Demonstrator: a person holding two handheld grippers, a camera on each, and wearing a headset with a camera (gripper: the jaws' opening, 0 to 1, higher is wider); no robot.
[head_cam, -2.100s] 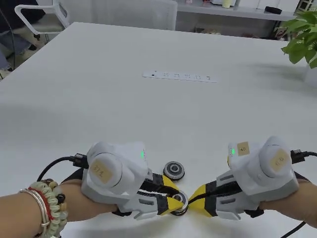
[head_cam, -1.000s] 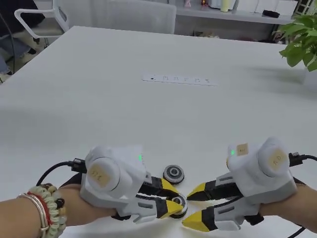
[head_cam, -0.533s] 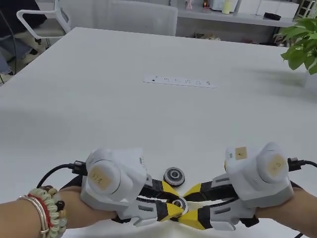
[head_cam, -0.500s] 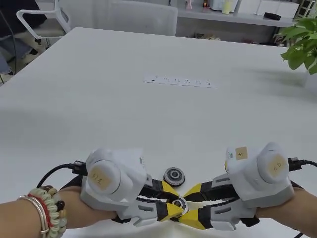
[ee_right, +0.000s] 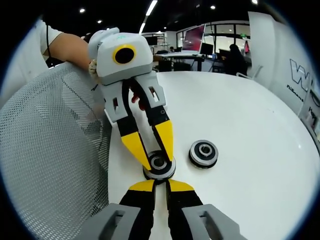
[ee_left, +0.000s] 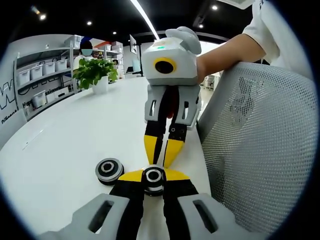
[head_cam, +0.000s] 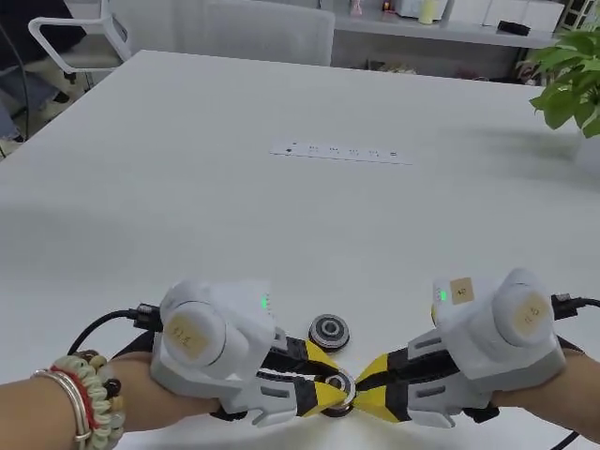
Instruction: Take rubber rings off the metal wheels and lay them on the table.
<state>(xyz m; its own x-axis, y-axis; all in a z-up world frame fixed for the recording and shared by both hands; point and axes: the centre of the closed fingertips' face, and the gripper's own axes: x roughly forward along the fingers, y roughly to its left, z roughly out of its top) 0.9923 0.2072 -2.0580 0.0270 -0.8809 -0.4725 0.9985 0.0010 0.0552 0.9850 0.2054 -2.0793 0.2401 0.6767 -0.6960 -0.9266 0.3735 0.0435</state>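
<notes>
Left gripper view looks along the left gripper [ee_left: 153, 174], whose yellow-tipped jaws are clamped across a metal wheel [ee_left: 153, 177], one on each flank, pinning it flat on the white table [ee_left: 60, 150] at the near edge. Straight across from it, nose to nose, the right gripper [ee_left: 163, 152] comes in with its jaws drawn nearly together, their tips meeting the wheel's far rim. In the right gripper view those narrow tips sit right at the wheel's closest edge, where the black rubber ring [ee_right: 170, 172] runs round the metal. Whether any rubber is caught between them I cannot tell. The relation that matters is this: the two grippers lie on one line through the wheel, left behind it and right in front. The wheel's axle points up from the table, so the ring lies in a flat loop facing the right-hand tips edge-on. By my judgement the peel falls to the right gripper, which would need to lift the ring's edge up and over the rim, away from the left. A second wheel [ee_left: 109, 169] lies just beside, apart from both grippers, its ring on.
</notes>
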